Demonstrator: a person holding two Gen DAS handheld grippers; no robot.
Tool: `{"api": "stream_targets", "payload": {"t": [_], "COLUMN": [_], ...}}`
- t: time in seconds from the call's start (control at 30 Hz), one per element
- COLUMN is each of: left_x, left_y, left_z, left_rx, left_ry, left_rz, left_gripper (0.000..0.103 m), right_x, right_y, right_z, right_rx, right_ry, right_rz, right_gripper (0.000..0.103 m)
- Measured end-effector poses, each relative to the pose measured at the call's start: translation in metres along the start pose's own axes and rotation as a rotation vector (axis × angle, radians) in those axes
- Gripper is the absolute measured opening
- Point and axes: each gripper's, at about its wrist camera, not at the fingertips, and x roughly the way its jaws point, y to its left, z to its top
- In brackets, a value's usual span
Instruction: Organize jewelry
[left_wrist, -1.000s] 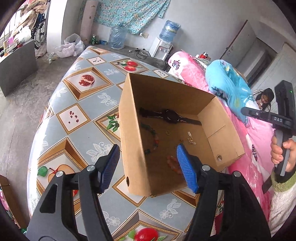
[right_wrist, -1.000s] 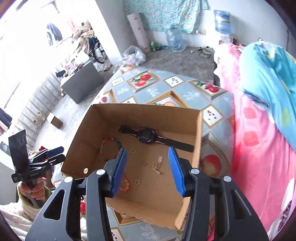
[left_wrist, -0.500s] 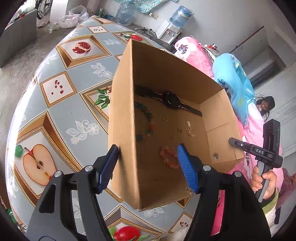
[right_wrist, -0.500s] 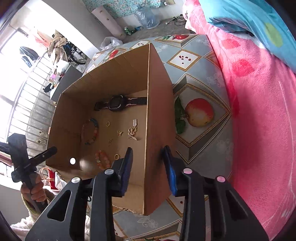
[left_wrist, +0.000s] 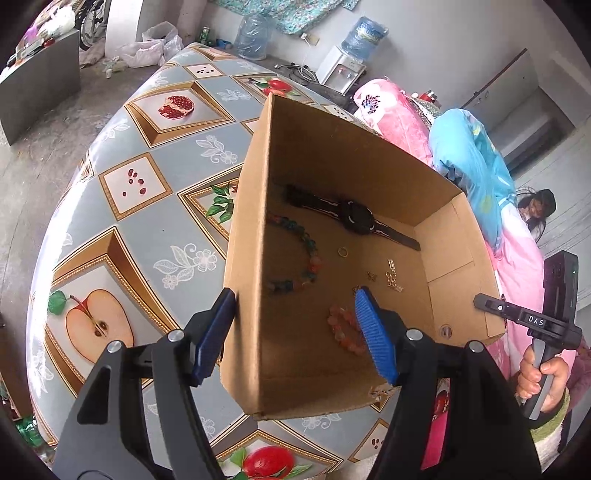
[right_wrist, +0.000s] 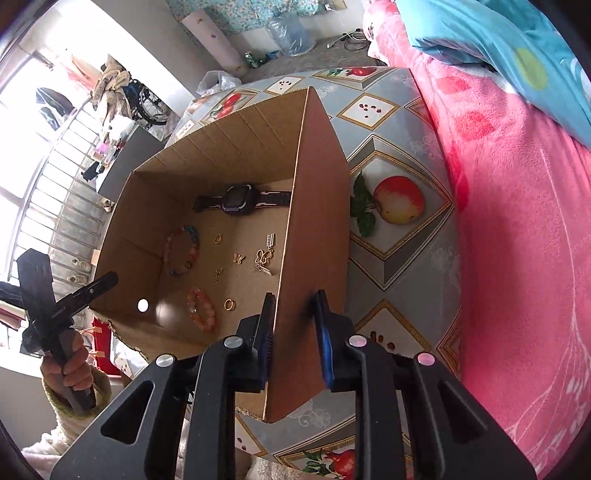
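Note:
An open cardboard box stands on the table. It holds a black watch, a multi-colour bead bracelet, a pink bead bracelet, gold rings and small gold charms. My left gripper is open astride the box's left wall, one finger outside and one inside. My right gripper straddles the right wall. Its jaws are closing on that wall and still look slightly apart from it.
The table wears a grey fruit-print cloth. A pink blanket and a blue pillow lie close beside it on the right. A water dispenser stands on the floor beyond. Someone's dark hair shows past the bedding.
The right gripper came down from over the box's inside to straddle its right wall, and its jaws narrowed a lot. The left gripper tilted closer over the left wall.

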Motion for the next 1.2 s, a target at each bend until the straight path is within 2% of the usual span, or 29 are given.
{"api": "stream_targets", "payload": {"t": [0.3,0.53,0.7,1.2], "left_x": [-0.019,-0.029,-0.028,-0.027], "left_y": [-0.003,-0.004,-0.004,-0.002], "left_z": [-0.034,-0.054,-0.058,-0.067], "left_rx": [0.035,0.037,0.048,0.045], "left_ry": [0.004,-0.003,-0.006,-0.003], "left_rz": [0.011,-0.002,0.020,0.015], "left_gripper": [0.063,0.063,0.063,0.063], "right_x": [-0.009,-0.016,-0.015,-0.008], "right_y": [-0.003,-0.008,-0.006,-0.009], "right_z": [-0.038,-0.053,-0.059,-0.065], "right_rx": [0.020,0.026,0.021,0.029], "right_ry": [-0.010,-0.012,-0.009,0.004], "right_rz": [0.019,0.032,0.028,0.028], "right_gripper": [0.022,0.022,0.022,0.022]}}
